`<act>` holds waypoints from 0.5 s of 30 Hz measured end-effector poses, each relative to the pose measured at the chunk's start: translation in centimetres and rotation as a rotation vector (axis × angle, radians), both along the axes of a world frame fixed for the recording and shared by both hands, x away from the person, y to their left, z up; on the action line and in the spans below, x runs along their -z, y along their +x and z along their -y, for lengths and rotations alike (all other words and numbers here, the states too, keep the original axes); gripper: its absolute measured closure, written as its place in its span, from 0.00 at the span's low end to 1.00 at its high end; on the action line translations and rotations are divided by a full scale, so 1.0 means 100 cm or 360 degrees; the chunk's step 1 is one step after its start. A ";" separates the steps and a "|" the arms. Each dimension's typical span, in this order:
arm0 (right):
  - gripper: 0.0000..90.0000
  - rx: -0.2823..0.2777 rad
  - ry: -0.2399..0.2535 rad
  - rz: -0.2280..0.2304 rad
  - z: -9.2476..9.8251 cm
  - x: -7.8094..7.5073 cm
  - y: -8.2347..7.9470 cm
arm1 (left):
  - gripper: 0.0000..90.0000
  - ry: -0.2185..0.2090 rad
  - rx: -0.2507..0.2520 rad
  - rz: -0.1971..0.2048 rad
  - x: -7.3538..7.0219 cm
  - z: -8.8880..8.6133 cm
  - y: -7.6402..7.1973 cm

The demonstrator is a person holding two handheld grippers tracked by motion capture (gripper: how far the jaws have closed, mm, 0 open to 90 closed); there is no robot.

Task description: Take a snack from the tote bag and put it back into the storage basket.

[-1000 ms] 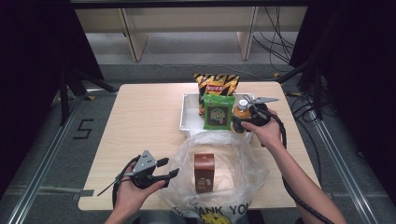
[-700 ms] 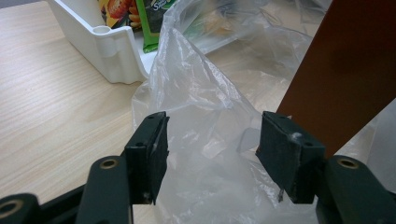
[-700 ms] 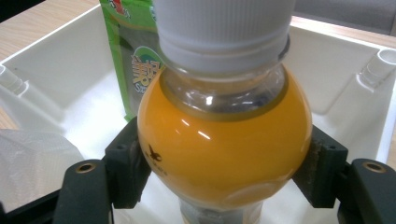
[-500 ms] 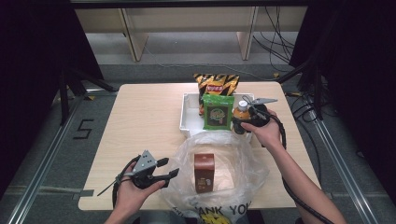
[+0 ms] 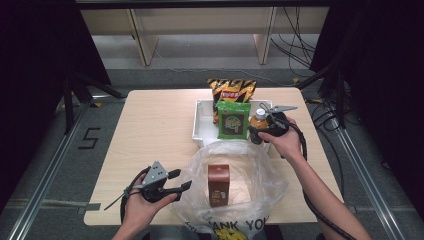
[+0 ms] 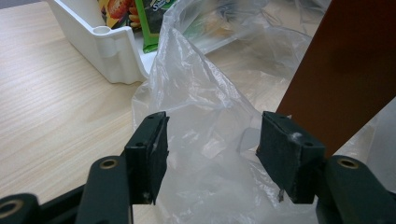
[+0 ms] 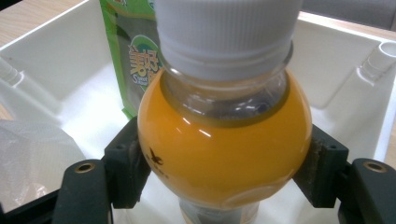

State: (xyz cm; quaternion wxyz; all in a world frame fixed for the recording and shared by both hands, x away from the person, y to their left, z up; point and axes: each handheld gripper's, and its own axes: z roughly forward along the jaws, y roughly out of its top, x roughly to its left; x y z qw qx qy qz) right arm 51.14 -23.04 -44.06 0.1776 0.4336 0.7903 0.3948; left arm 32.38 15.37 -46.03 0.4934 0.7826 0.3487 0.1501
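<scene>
An orange juice bottle (image 5: 258, 125) with a white cap stands at the right end of the white tray (image 5: 201, 125); my right gripper (image 5: 265, 127) is shut on the orange juice bottle (image 7: 224, 140), its jaws pressing both sides of the round body. A clear plastic bag (image 5: 260, 175) lies open on the near table with a brown carton (image 5: 218, 185) upright inside. My left gripper (image 5: 181, 181) is open at the bag's left edge; in the left gripper view the clear plastic bag (image 6: 210, 121) lies between its jaws and the brown carton (image 6: 345, 70) rises at the right.
A green snack packet (image 5: 233, 120) stands in the tray, with an orange and black chip bag (image 5: 231, 90) behind it. The light wooden table (image 5: 150, 125) has bare room on its left half. Dark frames and cables flank the table on the floor.
</scene>
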 end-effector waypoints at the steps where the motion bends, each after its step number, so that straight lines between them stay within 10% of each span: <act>1: 0.34 0.0002 -0.0007 0.0003 0.000 0.000 -0.001 | 0.46 -0.0001 0.0000 0.0000 0.000 0.000 0.000; 15: 0.20 0.0064 0.0056 0.0005 -0.003 -0.016 -0.013 | 0.46 -0.0006 0.0002 0.0012 -0.002 -0.001 0.000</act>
